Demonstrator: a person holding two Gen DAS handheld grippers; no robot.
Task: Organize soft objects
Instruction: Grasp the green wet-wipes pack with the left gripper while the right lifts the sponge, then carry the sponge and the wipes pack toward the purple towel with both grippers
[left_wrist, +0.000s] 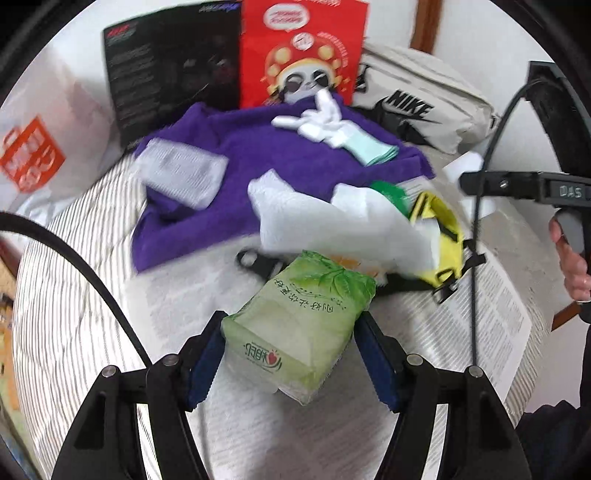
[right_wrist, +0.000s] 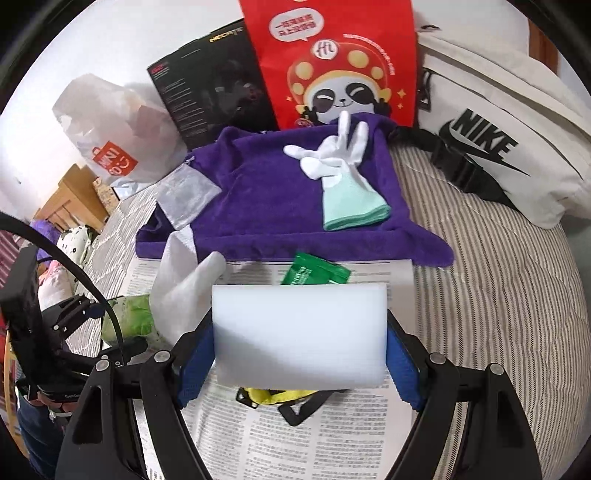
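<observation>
left gripper (left_wrist: 291, 354): clamped on a green tissue pack (left_wrist: 295, 328), both blue pads pressed to its sides. the pack is lifted and tilted, long axis running away from the fingers, toward the pile. printed chinese characters on the wrapper, plus a small red logo near the near end; blurred, not legible.

right gripper (right_wrist: 301, 341): clamped on a white foam block (right_wrist: 299, 332), held crosswise, long axis spanning from pad to pad. block is up off the newspaper (right_wrist: 295, 439).

under the block: a yellow strap item with black buckles (right_wrist: 275, 397), mostly hidden. just past the block's far edge, a green sachet (right_wrist: 314, 273) lying on the paper; white print on it, too small to read. to its left, a loose white cloth (right_wrist: 181, 291).

key relation, as judgement: the purple towel (right_wrist: 277, 210) lies straight ahead of both grippers and looks like the collecting spot. the right gripper faces it square on and seems nearer; the left comes in from the side with the white cloth between.

on the towel: a white-and-mint glove (right_wrist: 340, 181), fingers pointing away, cuff toward the grippers; a grey mesh pouch (right_wrist: 184, 199) overhanging the left edge.

far row, against the wall: white plastic bag (right_wrist: 99, 125) with a red shopping-bag logo, lettering not clear; black box (right_wrist: 218, 85); red paper bag (right_wrist: 332, 62) with a panda and chinese text; cream bag (right_wrist: 498, 125) reading "nike".
</observation>
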